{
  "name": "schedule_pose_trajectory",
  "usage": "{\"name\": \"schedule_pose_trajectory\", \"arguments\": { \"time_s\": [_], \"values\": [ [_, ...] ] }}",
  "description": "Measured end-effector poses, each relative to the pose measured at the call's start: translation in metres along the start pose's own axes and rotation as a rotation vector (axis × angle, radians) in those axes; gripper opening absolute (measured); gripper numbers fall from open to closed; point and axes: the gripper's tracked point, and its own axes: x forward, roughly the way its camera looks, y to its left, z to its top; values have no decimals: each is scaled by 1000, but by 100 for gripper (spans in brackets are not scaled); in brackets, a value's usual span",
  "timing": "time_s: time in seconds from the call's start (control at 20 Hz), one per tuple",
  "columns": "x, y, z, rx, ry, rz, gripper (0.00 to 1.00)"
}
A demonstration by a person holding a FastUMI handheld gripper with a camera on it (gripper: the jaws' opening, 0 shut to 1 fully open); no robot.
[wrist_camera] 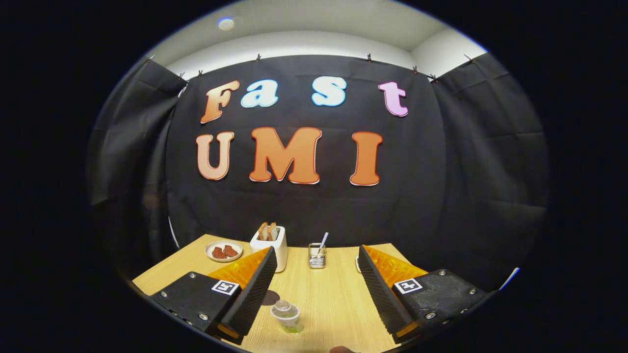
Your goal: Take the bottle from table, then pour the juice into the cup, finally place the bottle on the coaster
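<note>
Gripper (316,289) fingers stand wide apart above the wooden table (338,304), holding nothing. Between them, low and near the left finger, stands the small bottle (286,315) with green juice, a dark round coaster (270,297) just beside it. Beyond sit a toaster (271,245), a plate (223,251) and a wire holder (317,256).

Pale wood-grain table (338,299); black ribbed fingers (257,289) backed orange. White toaster (278,250) at eleven o'clock of the clear, green-bottomed bottle (287,316).
</note>
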Motion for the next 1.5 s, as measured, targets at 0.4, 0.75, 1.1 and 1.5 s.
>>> {"name": "schedule_pose_trajectory", "arguments": {
  "time_s": [0.4, 0.75, 1.1, 1.5],
  "values": [
    [22, 38, -109, -46, 194, 56, 99],
    [30, 46, -198, -69, 350, 44, 100],
    [40, 46, -245, -37, 424, 22, 100],
    [58, 54, -273, -22, 472, 32, 95]
  ]
}}
